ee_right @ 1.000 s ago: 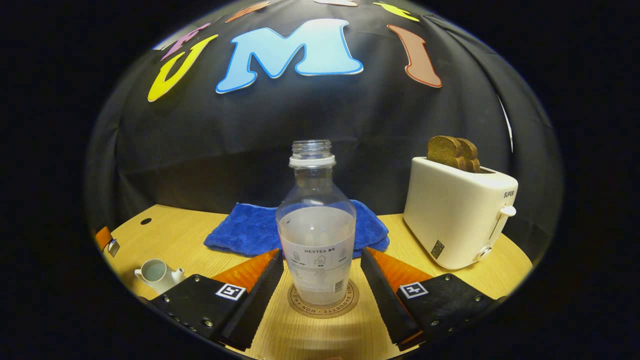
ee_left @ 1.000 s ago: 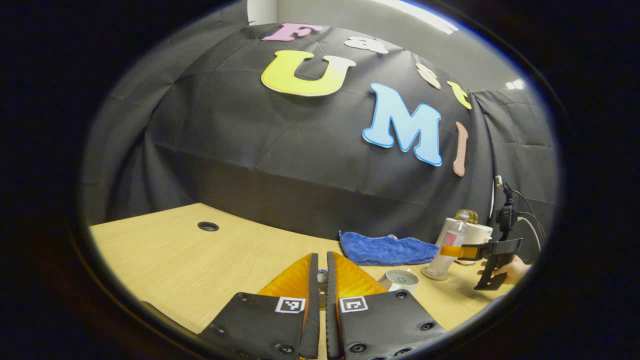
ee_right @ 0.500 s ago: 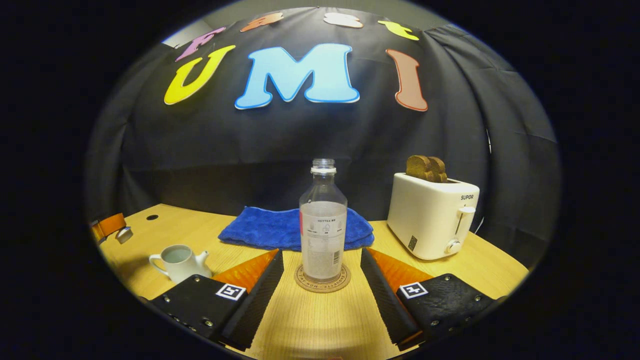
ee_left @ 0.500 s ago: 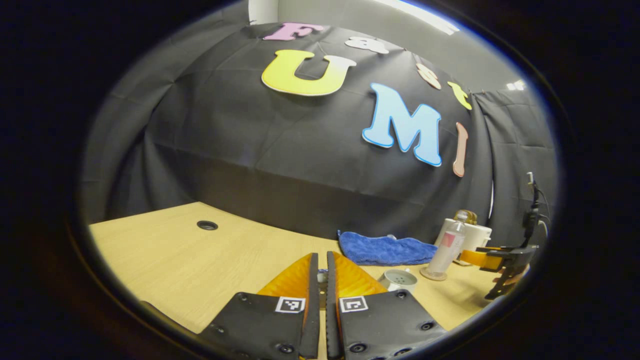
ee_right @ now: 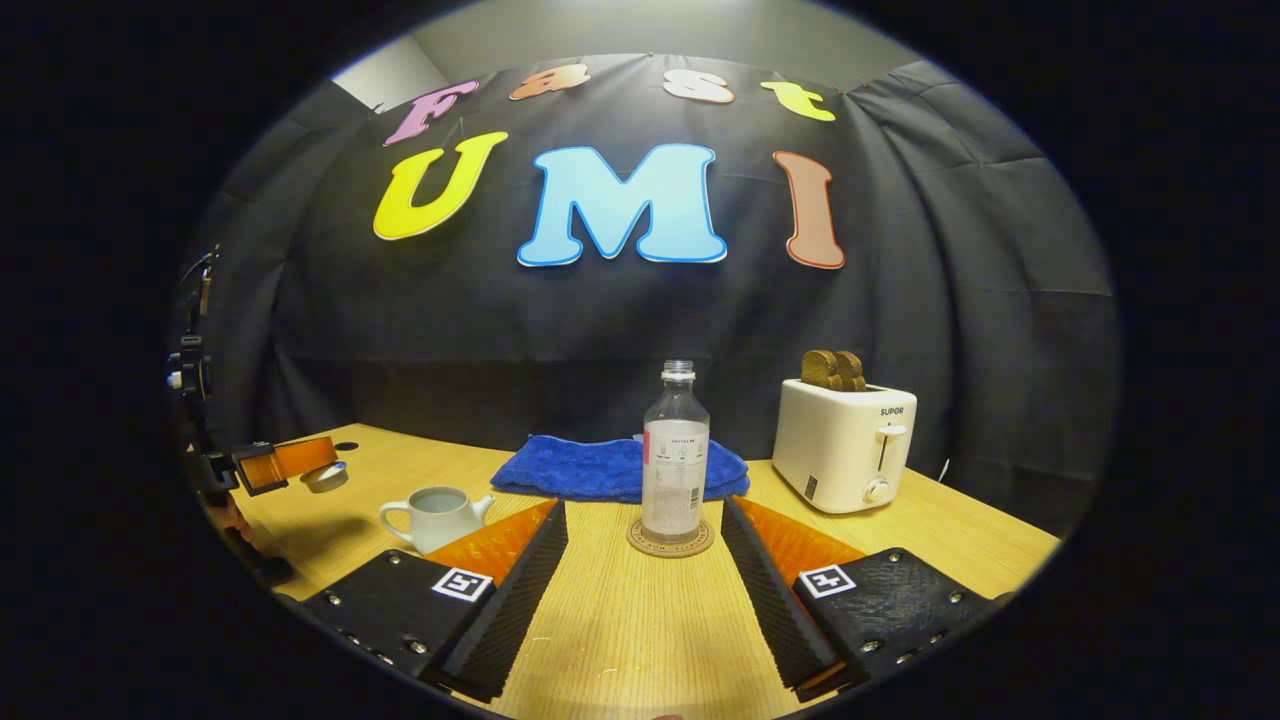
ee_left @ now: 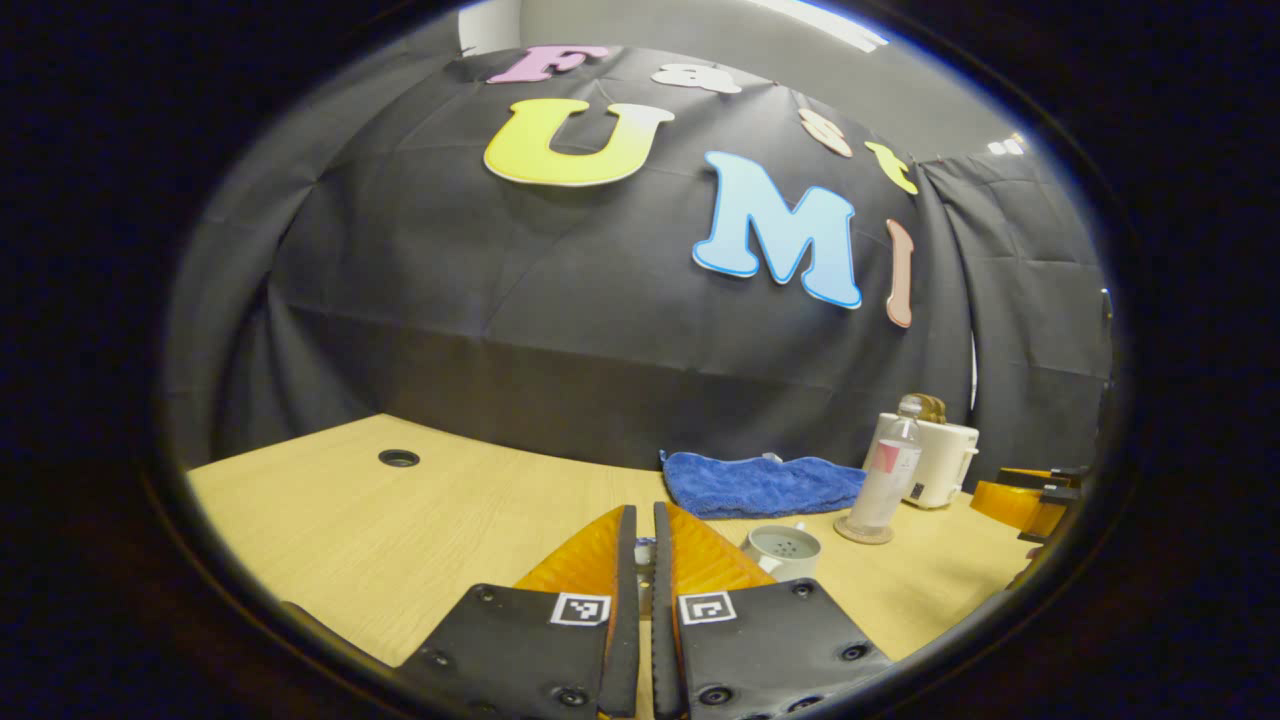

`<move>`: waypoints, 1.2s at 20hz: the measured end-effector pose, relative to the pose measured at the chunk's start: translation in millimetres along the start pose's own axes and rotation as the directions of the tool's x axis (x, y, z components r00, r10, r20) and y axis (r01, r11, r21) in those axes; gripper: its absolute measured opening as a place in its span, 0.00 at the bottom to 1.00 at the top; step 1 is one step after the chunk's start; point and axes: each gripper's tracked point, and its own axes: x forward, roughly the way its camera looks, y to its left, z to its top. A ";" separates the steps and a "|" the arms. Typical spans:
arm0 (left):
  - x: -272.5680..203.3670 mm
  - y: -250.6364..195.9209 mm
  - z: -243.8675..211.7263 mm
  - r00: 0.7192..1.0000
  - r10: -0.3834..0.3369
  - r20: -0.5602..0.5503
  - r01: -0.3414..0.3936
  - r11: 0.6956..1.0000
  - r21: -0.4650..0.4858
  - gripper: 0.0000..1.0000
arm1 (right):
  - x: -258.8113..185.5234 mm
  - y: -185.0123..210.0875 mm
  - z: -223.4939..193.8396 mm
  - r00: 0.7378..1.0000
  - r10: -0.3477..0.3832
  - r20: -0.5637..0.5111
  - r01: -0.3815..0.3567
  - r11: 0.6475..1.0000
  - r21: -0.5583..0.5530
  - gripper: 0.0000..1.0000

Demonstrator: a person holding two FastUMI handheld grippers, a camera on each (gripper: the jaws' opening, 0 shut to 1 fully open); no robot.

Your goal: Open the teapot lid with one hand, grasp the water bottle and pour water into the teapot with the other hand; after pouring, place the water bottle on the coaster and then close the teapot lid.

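We are keeping our right gripper [ee_right: 643, 560], fingers spread, empty at lower centre; the water bottle [ee_right: 676, 455] is resting on its coaster [ee_right: 669, 538] beyond. At left, our left gripper [ee_right: 300, 462] is pinching the lid [ee_right: 325, 477]; next we are lowering it onto the open teapot [ee_right: 435, 516].

a light wooden table [ee_right: 620, 640] carries everything. on it a round coaster [ee_right: 670, 539] lies near the middle with the water bottle [ee_right: 675, 455] standing upright on it. just behind lies a folded blue towel [ee_right: 590, 470]. to the right stands a white toaster [ee_right: 843, 445]; to the left sits the open white teapot [ee_right: 437, 515]. a round cable hole [ee_left: 399, 458] pierces the far left of the tabletop.
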 end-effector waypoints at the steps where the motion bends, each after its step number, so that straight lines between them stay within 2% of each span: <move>1: 1.0 -3.8 2.9 1.000 -0.006 0.005 0.006 1.000 0.002 0.11 | -5.2 0.7 -5.5 1.000 0.000 -0.020 -0.001 1.000 -0.007 0.96; 3: 1.6 -8.7 7.6 1.000 -0.009 0.016 0.009 1.000 0.015 0.14 | -17.0 2.7 -12.2 0.999 0.010 -0.032 -0.010 1.000 0.001 0.96; 6: 6.1 -24.5 14.0 1.000 -0.012 0.019 0.011 0.997 0.081 0.11 | -30.4 4.2 -19.9 0.999 0.020 -0.032 -0.020 1.000 0.007 0.96; 7: 8.4 -33.9 16.4 1.000 -0.023 0.016 0.022 0.995 0.098 0.14 | -32.9 3.1 -20.0 0.999 0.019 -0.029 -0.018 1.000 0.004 0.96; 12: 28.9 -88.4 7.1 0.996 -0.082 -0.033 0.087 0.977 0.192 0.14 | -37.1 1.5 -10.8 1.000 0.015 0.007 -0.015 1.000 -0.002 0.96; 16: 44.5 -115.2 -1.0 0.992 -0.112 -0.056 0.121 0.974 0.190 0.14 | -38.0 4.3 -8.2 0.999 0.025 0.020 -0.025 1.000 -0.005 0.96; 17: 48.2 -118.2 -3.3 0.992 -0.113 -0.063 0.123 0.975 0.188 0.11 | -37.5 3.9 -8.5 1.000 0.026 0.017 -0.026 1.000 -0.005 0.96; 20: 56.0 -118.3 -13.6 0.992 -0.102 -0.080 0.116 0.973 0.198 0.14 | -39.0 4.0 -5.7 0.999 0.029 0.024 -0.029 1.000 0.005 0.96; 21: 59.3 -117.6 -14.2 0.992 -0.100 -0.081 0.114 0.974 0.198 0.11 | -39.7 4.2 -2.8 0.999 0.028 0.031 -0.029 1.000 0.008 0.96; 23: 63.7 -119.4 -15.7 0.992 -0.104 -0.075 0.117 0.975 0.188 0.14 | -38.3 5.4 -1.9 0.999 0.030 0.036 -0.030 0.999 0.011 0.96; 24: 66.6 -120.5 -17.1 0.992 -0.105 -0.075 0.118 0.974 0.195 0.11 | -38.1 4.7 -2.9 0.999 0.029 0.036 -0.029 1.000 0.009 0.96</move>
